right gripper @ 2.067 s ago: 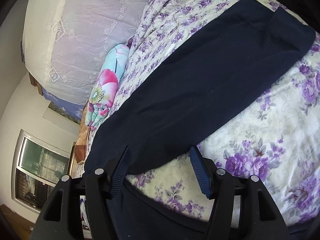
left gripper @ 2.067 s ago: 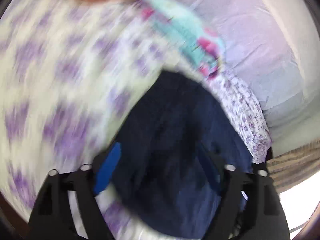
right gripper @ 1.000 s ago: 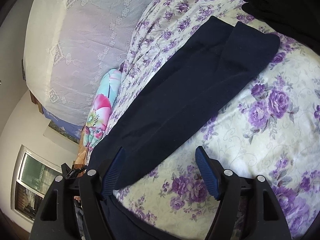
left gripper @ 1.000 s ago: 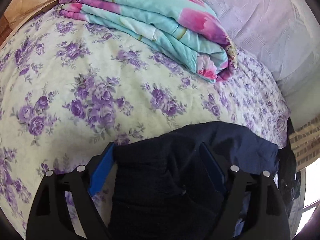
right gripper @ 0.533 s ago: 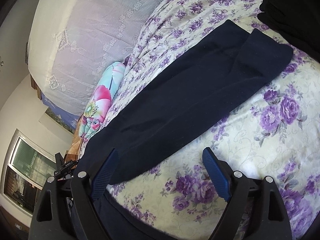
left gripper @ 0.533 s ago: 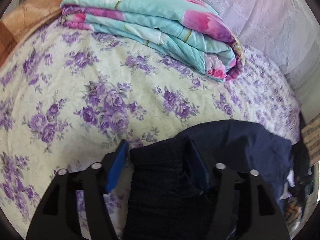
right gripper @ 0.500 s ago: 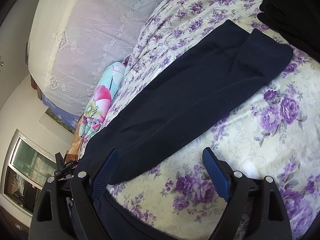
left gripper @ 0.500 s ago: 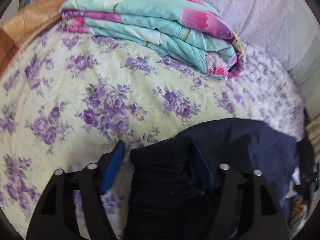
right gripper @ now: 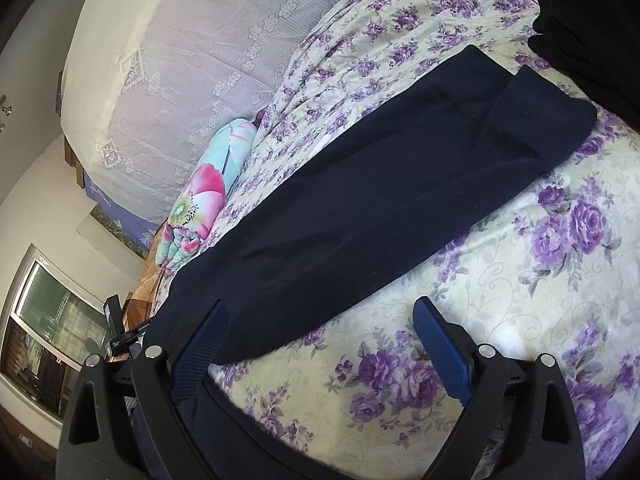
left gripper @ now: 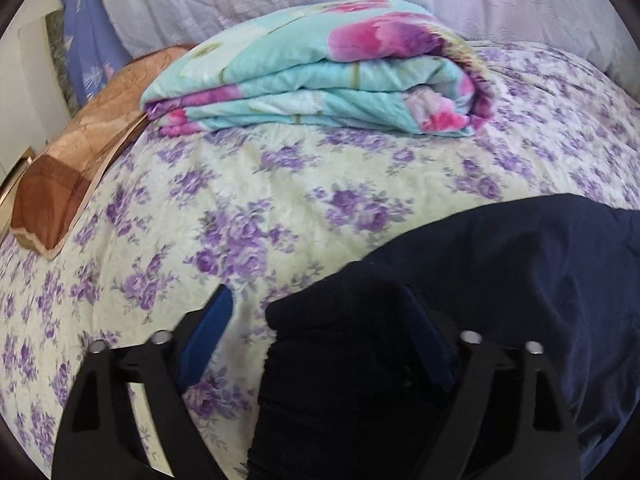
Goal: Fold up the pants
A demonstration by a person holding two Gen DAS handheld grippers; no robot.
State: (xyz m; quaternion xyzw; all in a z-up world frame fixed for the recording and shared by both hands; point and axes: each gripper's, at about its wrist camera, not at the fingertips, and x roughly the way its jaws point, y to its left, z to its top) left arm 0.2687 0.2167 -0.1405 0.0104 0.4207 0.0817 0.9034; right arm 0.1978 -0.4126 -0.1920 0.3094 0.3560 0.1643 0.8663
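Note:
Dark navy pants (right gripper: 380,196) lie stretched diagonally over the purple-flowered bedspread (right gripper: 500,300) in the right wrist view. My right gripper (right gripper: 320,340) is open and empty, low over the bedspread beside the pants' near edge. In the left wrist view my left gripper (left gripper: 320,320) is open, with a bunched end of the pants (left gripper: 500,280) lying between its fingers and draped over the right finger. The left finger (left gripper: 208,328) stands apart from the cloth.
A folded turquoise and pink quilt (left gripper: 320,88) lies at the head of the bed, also shown in the right wrist view (right gripper: 208,200). An orange-brown pillow (left gripper: 72,168) sits left of it. A white lace cover (right gripper: 200,60) lies behind. A black garment (right gripper: 592,32) lies far right.
My left gripper's jaws closed in around the bunched pants end, then widened, and the view swung right and lifted. My right gripper drew slightly nearer the pants and stayed open.

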